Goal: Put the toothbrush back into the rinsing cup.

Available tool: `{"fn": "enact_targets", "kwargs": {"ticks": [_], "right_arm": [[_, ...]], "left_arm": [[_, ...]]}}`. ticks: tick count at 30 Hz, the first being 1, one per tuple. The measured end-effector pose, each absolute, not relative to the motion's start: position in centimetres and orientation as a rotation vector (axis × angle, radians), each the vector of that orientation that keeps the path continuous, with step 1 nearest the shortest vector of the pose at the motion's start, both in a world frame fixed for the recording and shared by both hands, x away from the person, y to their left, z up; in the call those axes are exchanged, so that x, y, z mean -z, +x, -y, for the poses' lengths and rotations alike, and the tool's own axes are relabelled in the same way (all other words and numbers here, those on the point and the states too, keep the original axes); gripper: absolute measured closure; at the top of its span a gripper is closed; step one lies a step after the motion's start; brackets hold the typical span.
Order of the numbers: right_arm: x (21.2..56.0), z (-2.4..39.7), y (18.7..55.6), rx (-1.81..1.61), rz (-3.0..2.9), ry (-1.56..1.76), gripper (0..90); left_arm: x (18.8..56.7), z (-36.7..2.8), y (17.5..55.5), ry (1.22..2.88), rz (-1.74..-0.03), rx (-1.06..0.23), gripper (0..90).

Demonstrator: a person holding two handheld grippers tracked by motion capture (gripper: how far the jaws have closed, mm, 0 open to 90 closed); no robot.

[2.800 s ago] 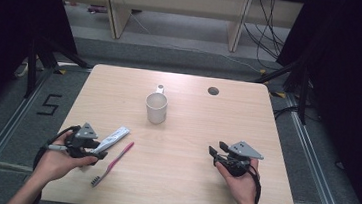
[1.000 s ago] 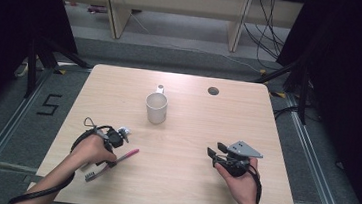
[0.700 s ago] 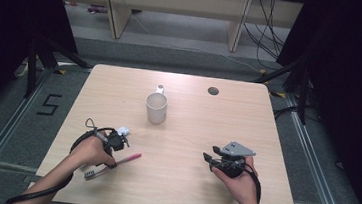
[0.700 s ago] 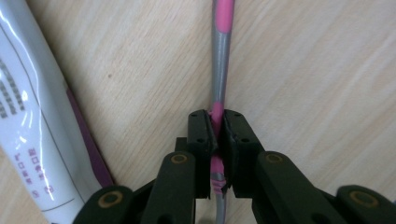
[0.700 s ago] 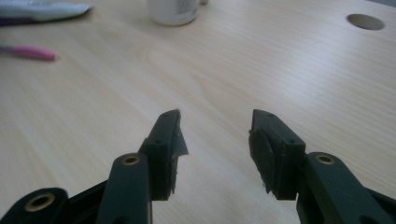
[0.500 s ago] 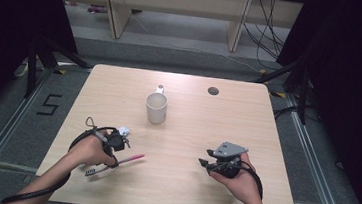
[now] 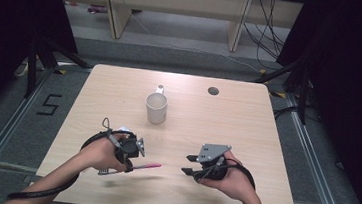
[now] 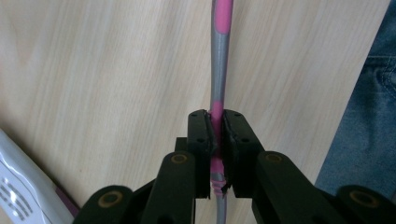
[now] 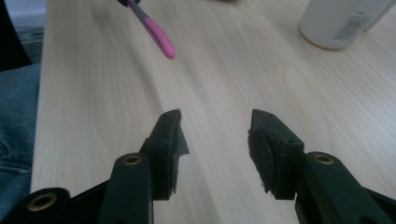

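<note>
My left gripper (image 7: 130, 162) is shut on a pink and grey toothbrush (image 7: 150, 166), which hangs level just above the wooden table (image 7: 247, 123) and casts a shadow on it. In the left gripper view the jaws pinch the toothbrush (image 8: 219, 60) at its handle, left gripper (image 8: 215, 128). A white mug (image 7: 156, 107) stands upright mid-table. My right gripper (image 7: 188, 165) hovers open and holds nothing, its jaws pointing left at the toothbrush. In the right gripper view the right gripper (image 9: 215, 135) faces the pink tip of the toothbrush (image 9: 156, 30), with the mug (image 9: 336, 21) at the far right.
A white tube (image 7: 124, 128) lies partly hidden behind my left hand, also a white tube (image 8: 14, 186) at the lower left of the left gripper view. A round hole (image 7: 213, 91) sits near the table's far edge. The person's jeans (image 8: 373, 93) show past the near edge.
The left hand has lifted the toothbrush off the table and swung it level. The right hand has shifted left toward the middle.
</note>
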State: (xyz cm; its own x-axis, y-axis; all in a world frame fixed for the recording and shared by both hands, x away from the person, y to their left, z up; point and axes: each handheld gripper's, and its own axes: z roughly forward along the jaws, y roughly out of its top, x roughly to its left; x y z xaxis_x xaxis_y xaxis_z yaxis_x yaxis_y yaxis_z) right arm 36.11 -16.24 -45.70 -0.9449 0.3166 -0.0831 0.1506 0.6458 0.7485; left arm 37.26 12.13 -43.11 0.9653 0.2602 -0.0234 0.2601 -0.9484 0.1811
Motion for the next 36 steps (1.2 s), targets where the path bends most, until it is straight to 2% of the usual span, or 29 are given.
{"fn": "enact_targets", "kwargs": {"ticks": [20,36], "right_arm": [[45.4,12.8,35.6,-1.282,-2.675,0.253,56.3],[47.2,11.8,35.6,-1.247,-2.723,0.260,54.6]], "left_arm": [[42.0,-9.5,37.2,2.921,-0.245,-0.042,81.6],[41.7,-9.1,37.1,2.915,-0.264,-0.033,82.0]]}}
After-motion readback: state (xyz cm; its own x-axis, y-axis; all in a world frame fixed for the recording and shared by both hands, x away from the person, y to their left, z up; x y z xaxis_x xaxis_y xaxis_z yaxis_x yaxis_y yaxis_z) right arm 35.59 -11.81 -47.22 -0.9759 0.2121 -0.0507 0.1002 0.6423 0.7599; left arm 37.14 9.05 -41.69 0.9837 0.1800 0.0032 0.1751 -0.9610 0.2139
